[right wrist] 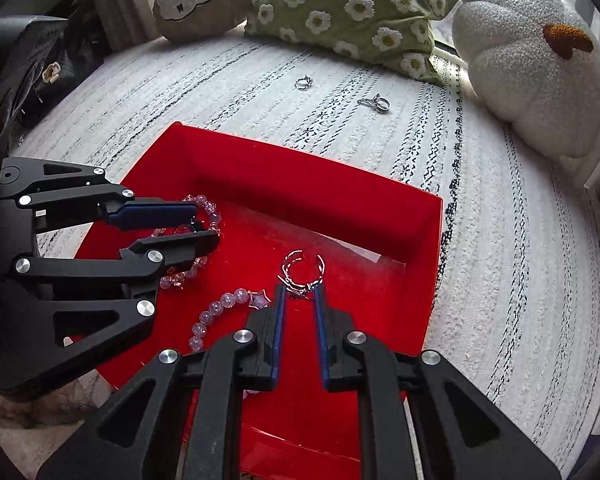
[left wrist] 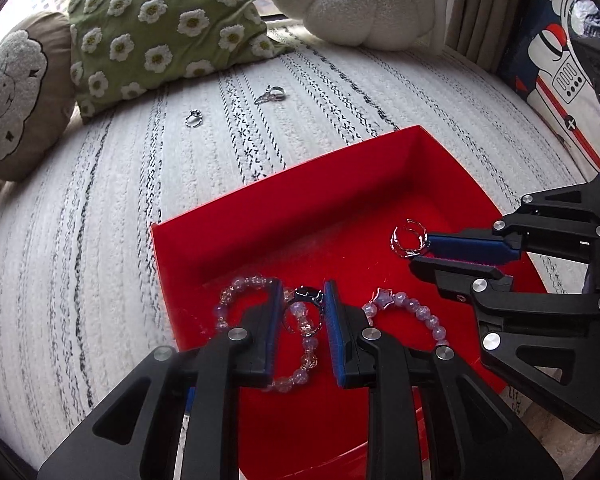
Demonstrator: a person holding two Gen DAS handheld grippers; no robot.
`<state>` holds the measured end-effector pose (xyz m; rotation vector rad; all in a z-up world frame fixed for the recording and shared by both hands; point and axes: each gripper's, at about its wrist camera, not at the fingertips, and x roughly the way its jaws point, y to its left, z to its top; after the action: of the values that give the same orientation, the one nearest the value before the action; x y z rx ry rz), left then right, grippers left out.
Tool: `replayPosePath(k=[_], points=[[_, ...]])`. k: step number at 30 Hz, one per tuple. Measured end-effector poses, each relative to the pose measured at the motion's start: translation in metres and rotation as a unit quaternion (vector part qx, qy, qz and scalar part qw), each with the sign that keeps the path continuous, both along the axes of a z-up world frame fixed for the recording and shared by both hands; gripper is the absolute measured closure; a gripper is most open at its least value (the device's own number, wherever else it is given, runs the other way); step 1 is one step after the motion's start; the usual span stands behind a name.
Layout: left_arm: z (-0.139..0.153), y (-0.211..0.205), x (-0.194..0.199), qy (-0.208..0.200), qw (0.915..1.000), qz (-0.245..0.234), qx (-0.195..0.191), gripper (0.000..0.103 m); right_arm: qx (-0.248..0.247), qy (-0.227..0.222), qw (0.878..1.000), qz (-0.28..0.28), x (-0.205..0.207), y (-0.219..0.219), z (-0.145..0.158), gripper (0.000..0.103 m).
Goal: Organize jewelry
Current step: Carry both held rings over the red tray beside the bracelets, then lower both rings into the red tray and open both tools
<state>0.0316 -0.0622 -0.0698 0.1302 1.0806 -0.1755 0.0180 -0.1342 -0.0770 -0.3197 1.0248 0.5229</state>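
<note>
White rug [left wrist: 100,240] with black stitched lines carries a red tray [left wrist: 300,208], above which both claws hang. Nearly closed, the left gripper [left wrist: 302,300] pinches a dark-topped ring [left wrist: 306,295] that partly hides the pale bead bracelet [left wrist: 304,344] below; the right gripper [right wrist: 300,292] at three o'clock nips thin silver rings [right wrist: 302,270], their count unclear. Two small rings [left wrist: 194,119] [left wrist: 274,94] lie on the rug toward twelve o'clock.

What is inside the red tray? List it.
Inside the red tray: two beaded bracelets. Each hand-held gripper holds a ring over it: left, right. The near floor is hidden by both.
</note>
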Motion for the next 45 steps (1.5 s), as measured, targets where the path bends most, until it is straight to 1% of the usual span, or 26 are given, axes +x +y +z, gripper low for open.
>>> replayPosePath(k=[6, 10, 19, 23, 32, 40, 45], points=[[-0.008, -0.002, 0.004, 0.01, 0.9999, 0.004, 0.012, 0.083, -0.007, 0.005, 1.0, 0.003, 0.0, -0.002, -0.005, 0.089], [-0.009, -0.003, 0.005, 0.007, 0.9997, 0.008, 0.023, 0.083, -0.01, 0.006, 1.0, -0.001, 0.001, -0.002, -0.007, 0.089], [-0.01, -0.005, 0.004, 0.007, 0.9997, 0.004, 0.022, 0.083, -0.011, 0.009, 1.0, 0.001, 0.001, 0.0, -0.009, 0.089], [-0.01, -0.005, 0.004, 0.005, 0.9996, 0.007, 0.028, 0.083, -0.012, 0.007, 1.0, 0.004, 0.001, 0.001, -0.008, 0.089], [-0.01, -0.007, 0.002, 0.006, 0.9997, -0.003, 0.023, 0.082, -0.006, 0.009, 1.0, -0.001, 0.001, -0.001, -0.007, 0.089], [-0.007, -0.008, 0.0, -0.003, 0.9996, -0.007, 0.026, 0.082, -0.003, 0.009, 1.0, -0.002, 0.002, -0.002, -0.006, 0.089], [0.0, -0.004, -0.002, -0.013, 0.9997, -0.003, 0.02, 0.082, -0.003, 0.01, 1.0, -0.001, 0.002, -0.003, -0.007, 0.089]])
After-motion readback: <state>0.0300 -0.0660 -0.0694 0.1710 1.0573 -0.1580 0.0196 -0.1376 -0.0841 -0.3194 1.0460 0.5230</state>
